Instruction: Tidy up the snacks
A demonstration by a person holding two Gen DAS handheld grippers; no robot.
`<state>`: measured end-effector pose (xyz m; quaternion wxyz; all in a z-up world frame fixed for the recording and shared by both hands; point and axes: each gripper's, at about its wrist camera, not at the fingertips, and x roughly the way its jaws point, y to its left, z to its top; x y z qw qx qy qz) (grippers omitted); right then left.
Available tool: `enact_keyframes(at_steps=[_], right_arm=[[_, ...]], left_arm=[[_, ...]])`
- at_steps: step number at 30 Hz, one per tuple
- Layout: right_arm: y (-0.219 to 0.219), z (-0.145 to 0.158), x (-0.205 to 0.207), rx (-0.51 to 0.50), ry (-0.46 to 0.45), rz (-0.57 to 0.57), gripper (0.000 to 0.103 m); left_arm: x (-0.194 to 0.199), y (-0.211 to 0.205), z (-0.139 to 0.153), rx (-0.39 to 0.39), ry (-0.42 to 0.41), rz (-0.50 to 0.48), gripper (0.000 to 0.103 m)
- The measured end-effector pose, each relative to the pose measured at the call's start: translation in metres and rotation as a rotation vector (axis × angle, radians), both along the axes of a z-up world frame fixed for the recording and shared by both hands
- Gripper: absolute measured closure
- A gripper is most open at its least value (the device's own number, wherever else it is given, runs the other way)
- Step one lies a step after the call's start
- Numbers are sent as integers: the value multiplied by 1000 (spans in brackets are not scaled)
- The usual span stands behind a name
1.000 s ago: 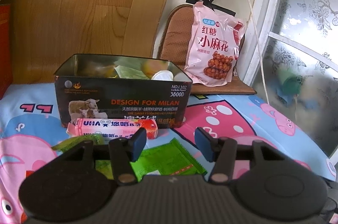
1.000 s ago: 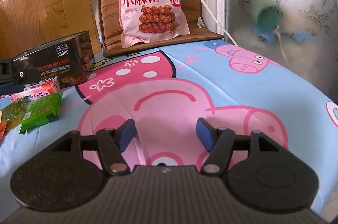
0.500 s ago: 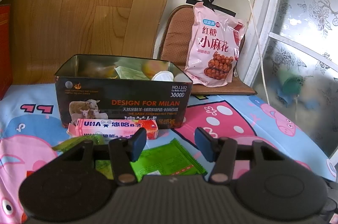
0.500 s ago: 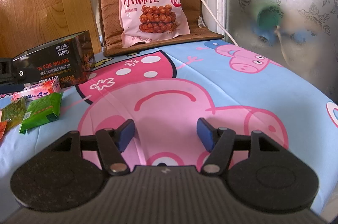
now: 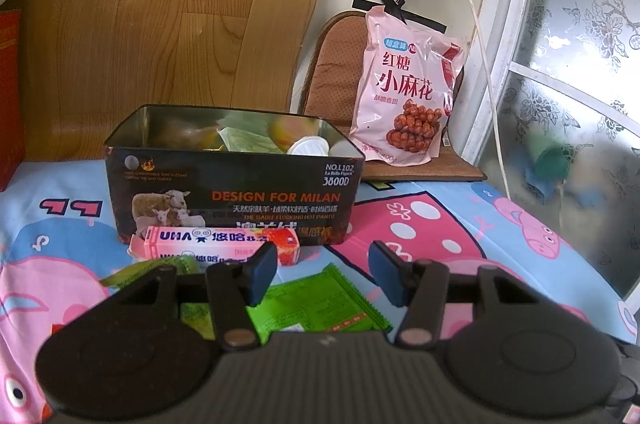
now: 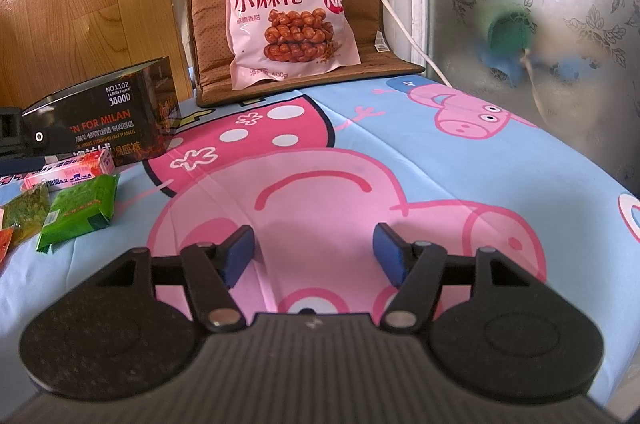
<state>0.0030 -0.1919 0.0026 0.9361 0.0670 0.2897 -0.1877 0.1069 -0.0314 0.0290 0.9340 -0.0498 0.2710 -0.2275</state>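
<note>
While the tin (image 5: 234, 183) at twelve o'clock already holds several snacks, the pink candy box (image 5: 220, 244) and green packets (image 5: 316, 304) lie outside before it, both the left claw (image 5: 322, 274) and right claw (image 6: 314, 254) apart and empty.

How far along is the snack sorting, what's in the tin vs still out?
Partly done. The tin already holds several snacks, including a small white cup. In hand: nothing; the left gripper and right gripper are both open and empty. Left out: the pink candy box in front of the tin, the green packet and olive packet on the cloth, and the big pink bag leaning at the back.
</note>
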Motion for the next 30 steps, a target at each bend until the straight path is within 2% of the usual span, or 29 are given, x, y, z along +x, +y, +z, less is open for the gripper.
enact_keyframes(at_steps=[30], right_arm=[[1,-1,1,4,0,4,32]], left_arm=[[0,0,0,5,2,1,50]])
